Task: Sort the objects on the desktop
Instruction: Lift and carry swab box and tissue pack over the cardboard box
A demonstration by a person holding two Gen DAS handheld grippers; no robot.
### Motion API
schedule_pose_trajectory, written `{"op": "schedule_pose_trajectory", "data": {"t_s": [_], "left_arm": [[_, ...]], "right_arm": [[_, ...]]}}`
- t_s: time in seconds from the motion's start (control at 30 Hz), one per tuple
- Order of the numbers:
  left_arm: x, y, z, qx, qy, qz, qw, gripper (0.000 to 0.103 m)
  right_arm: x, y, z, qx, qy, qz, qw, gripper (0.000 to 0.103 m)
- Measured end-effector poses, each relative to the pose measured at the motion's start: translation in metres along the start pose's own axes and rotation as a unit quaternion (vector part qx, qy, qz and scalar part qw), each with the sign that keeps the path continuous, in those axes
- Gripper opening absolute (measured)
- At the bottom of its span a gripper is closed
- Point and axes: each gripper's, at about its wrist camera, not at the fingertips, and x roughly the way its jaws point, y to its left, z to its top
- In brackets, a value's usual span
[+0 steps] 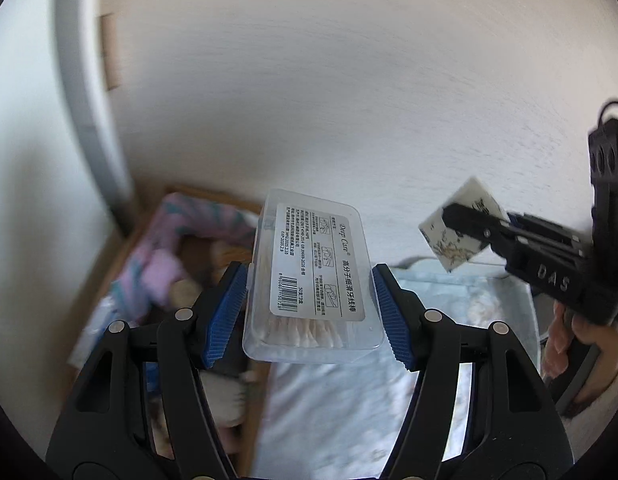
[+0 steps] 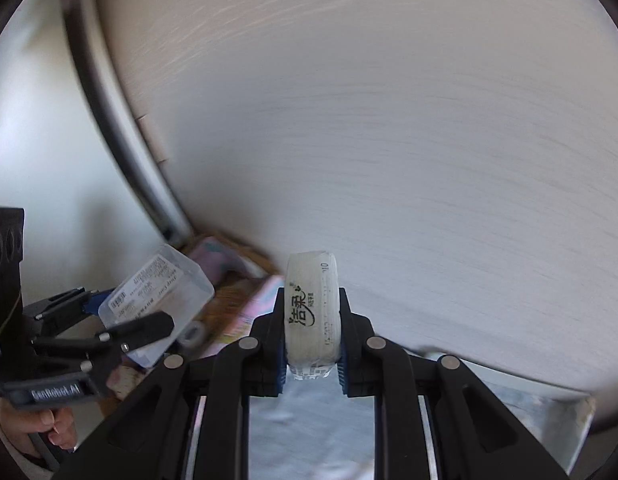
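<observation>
My left gripper (image 1: 309,312) is shut on a clear plastic box of floss picks (image 1: 309,280) with a white label, held in the air above the containers. It also shows in the right wrist view (image 2: 157,300). My right gripper (image 2: 312,344) is shut on a white tissue pack (image 2: 311,312) with black writing, held on edge. The same pack shows in the left wrist view (image 1: 461,226), to the right of the box.
A wooden box (image 1: 121,248) at the lower left holds pink and teal packets and other small items. A pale blue tray (image 1: 525,304) lies below and right of it. A white wall (image 1: 349,80) fills the background, with a grey frame (image 1: 85,80) at left.
</observation>
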Motion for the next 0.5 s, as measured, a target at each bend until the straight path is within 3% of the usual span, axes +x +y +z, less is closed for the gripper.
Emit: {"op": "schedule_pose_trajectory", "data": {"t_s": [0.2,0.5], "left_arm": [[-0.01,0.048,-0.014,-0.028,0.017,0.016,0.9993,0.061],[-0.022,0.087,-0.039,-0.045,0.038,0.03,0.9978,0.061]], "right_arm": [[0.03,0.045,0.007,-0.043,0.027,0.044,0.998,0.018],[0.07,0.09,-0.001,-0.088,0.085,0.097,0.988,0.018]]}}
